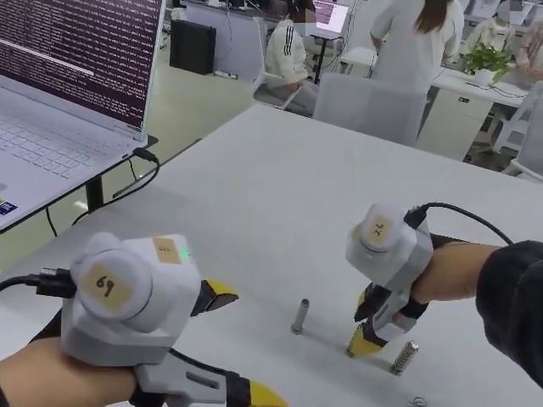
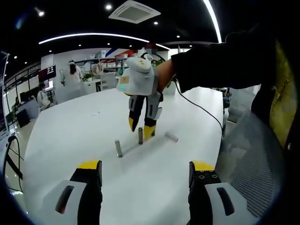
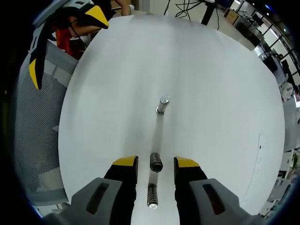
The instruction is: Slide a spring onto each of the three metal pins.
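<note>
1. My right gripper has its yellow-tipped jaws apart, either side of an upright coiled spring without touching it.
2. A smooth bare metal pin stands beyond on the matte white table.
3. My left gripper is wide open and empty; its round label reads "69".

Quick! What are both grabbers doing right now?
Left gripper: open, empty.
Right gripper: open, jaws either side of a spring, not squeezing it.

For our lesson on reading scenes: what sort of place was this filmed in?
Probably an open-plan office or lab: a laptop showing text beside the white worktable, a seated person facing a monitor behind, and a ceiling air vent.
</note>
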